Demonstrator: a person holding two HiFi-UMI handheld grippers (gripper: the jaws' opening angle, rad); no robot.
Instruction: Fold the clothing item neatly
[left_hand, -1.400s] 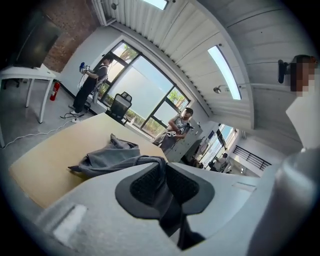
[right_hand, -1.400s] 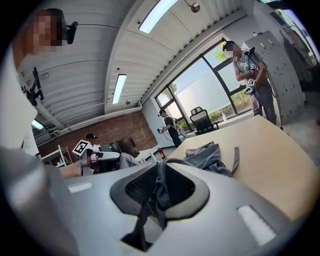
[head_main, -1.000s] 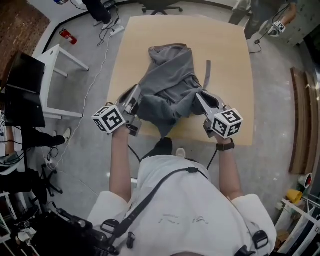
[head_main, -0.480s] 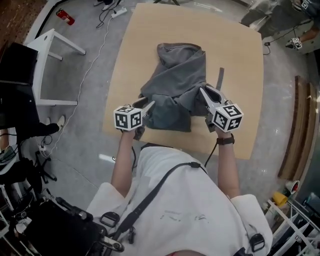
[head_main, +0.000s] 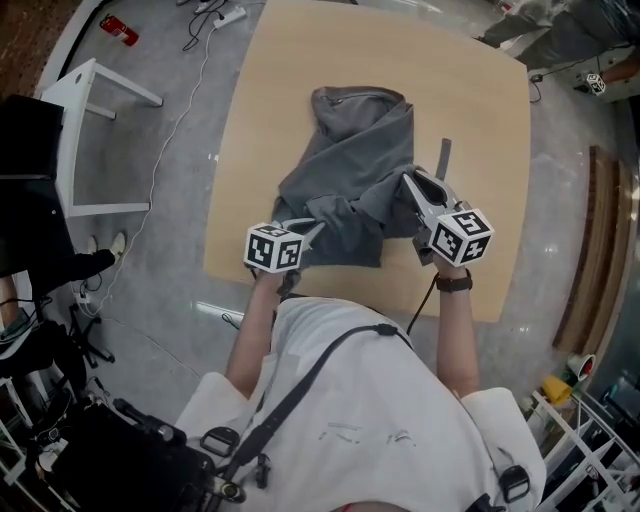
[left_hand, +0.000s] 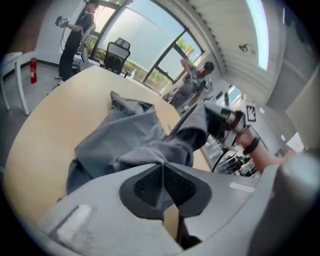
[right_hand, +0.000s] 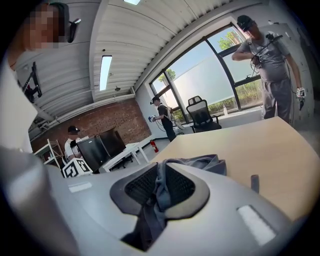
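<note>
Left gripper (head_main: 318, 228): jaws just clamped shut on grey garment (head_main: 350, 150) hem, lower centre.
Right gripper (head_main: 408, 181): pinching a fold, centre right.
Table (head_main: 480, 100): tan, garment crumpled.

left gripper (head_main: 316, 229): fingers (left_hand: 145, 184) just closed on garment (head_main: 352, 150) | right gripper (head_main: 409, 181): clamping garment

Bright, even daylight from windows (right_hand: 220, 75) beyond the jaws; ceiling strip light (right_hand: 105, 70) above them. Soft shadows on surface (head_main: 270, 130). Gripper views fisheye-bent, dark-cornered; foreground before the jaws blurred.
</note>
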